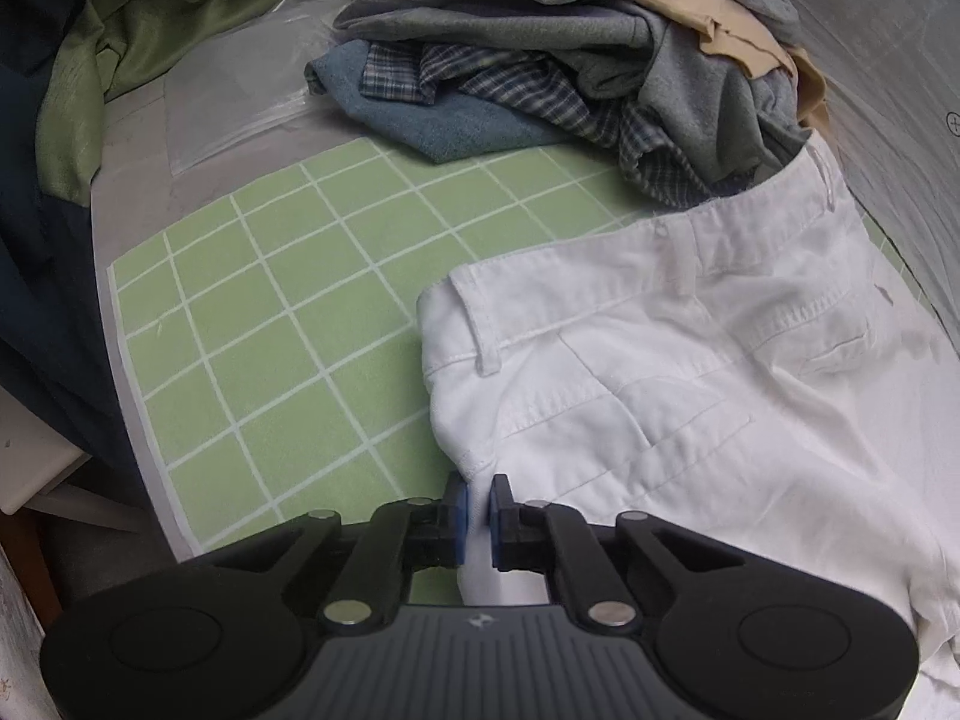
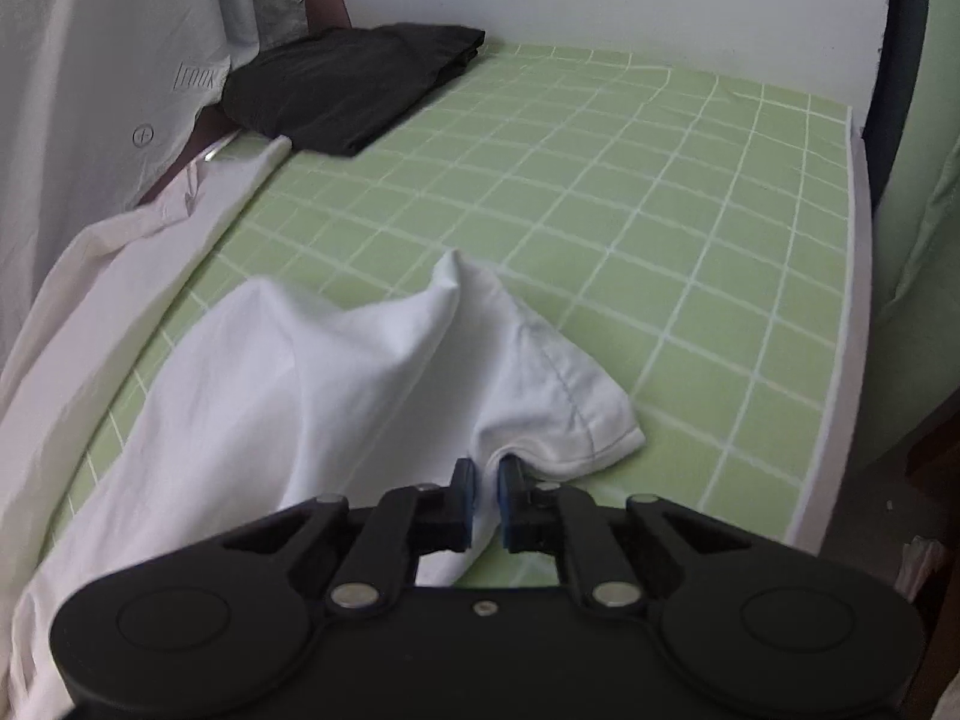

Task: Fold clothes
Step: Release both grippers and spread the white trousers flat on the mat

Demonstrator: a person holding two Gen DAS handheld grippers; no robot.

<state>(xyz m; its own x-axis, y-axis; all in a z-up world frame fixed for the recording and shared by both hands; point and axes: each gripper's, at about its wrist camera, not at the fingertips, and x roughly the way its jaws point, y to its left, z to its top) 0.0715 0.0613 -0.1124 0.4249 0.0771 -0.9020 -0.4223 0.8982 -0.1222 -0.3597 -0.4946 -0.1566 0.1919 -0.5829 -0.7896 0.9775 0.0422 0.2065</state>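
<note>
Left gripper (image 1: 478,504): jaws clamped on a side edge of the white trousers (image 1: 690,360), below the waistband. Right gripper (image 2: 486,495): jaws clamped on the hem of a trouser leg, cloth tenting ahead. The trousers lie on the green checked mat (image 1: 252,312), with the unfolded pile (image 1: 570,60) behind. Lift both edges evenly, keep the cloth taut, and align the edges before releasing. A folded black garment (image 2: 354,90) lies beyond.

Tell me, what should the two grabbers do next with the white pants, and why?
Probably lift and carry the leg end toward the waistband. The left gripper pinches the white pants near the waist, the right gripper pinches the hem end, raised in a peak, and the green checked mat lies open beyond for the fold.
</note>
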